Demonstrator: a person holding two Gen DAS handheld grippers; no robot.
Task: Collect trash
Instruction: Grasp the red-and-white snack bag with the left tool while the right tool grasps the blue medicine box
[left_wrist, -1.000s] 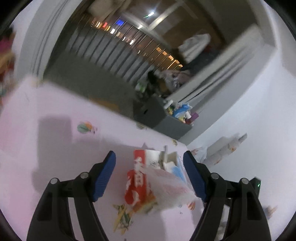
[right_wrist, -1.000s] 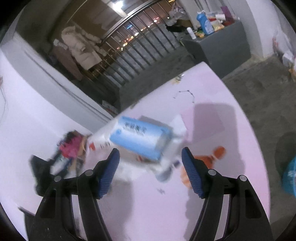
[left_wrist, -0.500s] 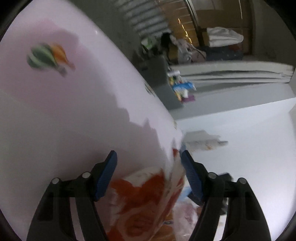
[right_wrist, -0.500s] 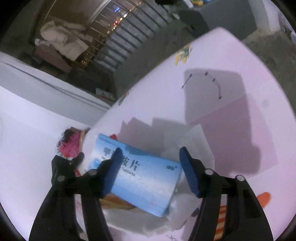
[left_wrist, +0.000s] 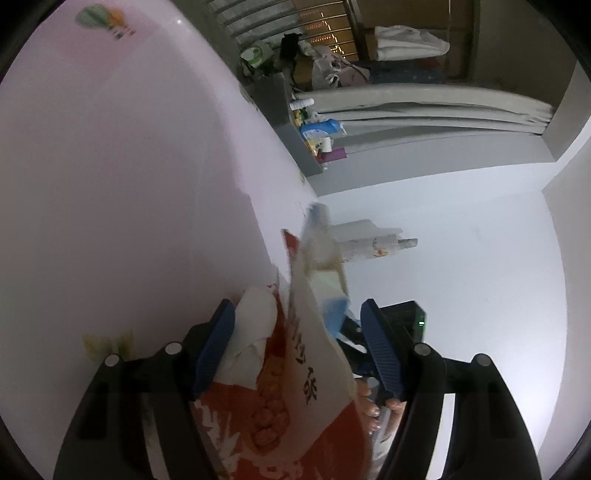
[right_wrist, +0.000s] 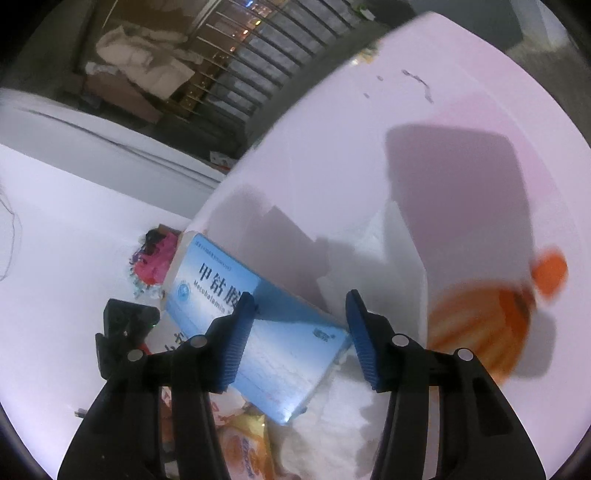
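Two hand-held grippers: right (right_wrist: 300, 325) closing around a blue "Mecobalamin" box (right_wrist: 280, 354), left (left_wrist: 297, 345) apart astride an orange snack bag (left_wrist: 295, 406).

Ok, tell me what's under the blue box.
The blue box lies on crumpled white tissue, with an orange snack wrapper showing below its near corner. Whatever else sits beneath it is covered by the box.

a home: railed balcony (right_wrist: 258, 48), hung clothes (right_wrist: 144, 62), detergent bottle (left_wrist: 320, 128).
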